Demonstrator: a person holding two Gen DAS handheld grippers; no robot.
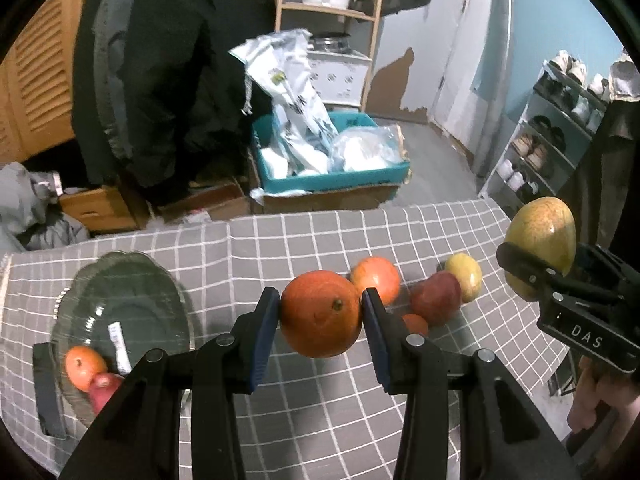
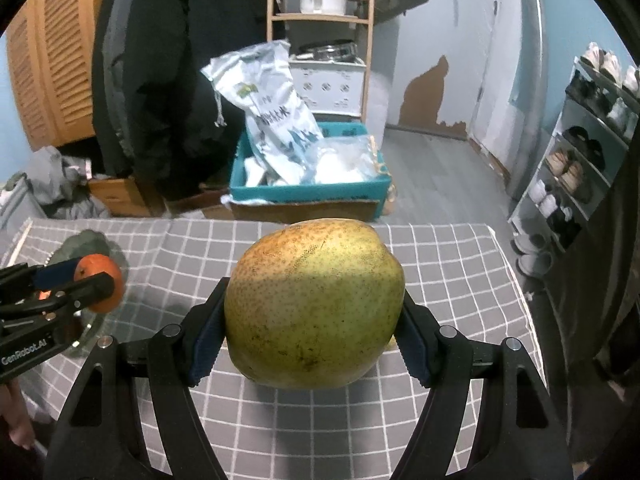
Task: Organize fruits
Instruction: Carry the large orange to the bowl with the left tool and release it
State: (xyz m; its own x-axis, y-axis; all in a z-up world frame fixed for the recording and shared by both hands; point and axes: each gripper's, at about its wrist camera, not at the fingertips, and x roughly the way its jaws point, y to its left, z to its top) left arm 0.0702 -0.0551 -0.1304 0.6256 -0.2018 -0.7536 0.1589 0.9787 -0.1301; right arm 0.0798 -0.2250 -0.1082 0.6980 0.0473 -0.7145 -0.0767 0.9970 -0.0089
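Note:
My left gripper [image 1: 321, 312] is shut on an orange [image 1: 320, 314], held above the grey checked tablecloth [image 1: 320, 408]. My right gripper [image 2: 314, 320] is shut on a large yellow-green mango [image 2: 314, 304], also lifted off the cloth; the left wrist view shows that mango [image 1: 540, 246] at the far right. A glass plate [image 1: 120, 288] at the left holds a small orange [image 1: 85, 368] and a red fruit [image 1: 105, 394]. Behind my left fingers lie another orange [image 1: 378, 276], a red fruit [image 1: 436, 298], a yellow fruit [image 1: 464, 278] and a partly hidden small orange [image 1: 416, 324].
Beyond the table's far edge stand a teal crate [image 1: 332, 180] of white bags on cardboard boxes, a hanging dark coat [image 1: 168, 72] and a wooden shelf [image 1: 328, 12]. A shoe rack [image 1: 552, 128] is at the right. A person's hand [image 1: 600, 396] holds the right gripper.

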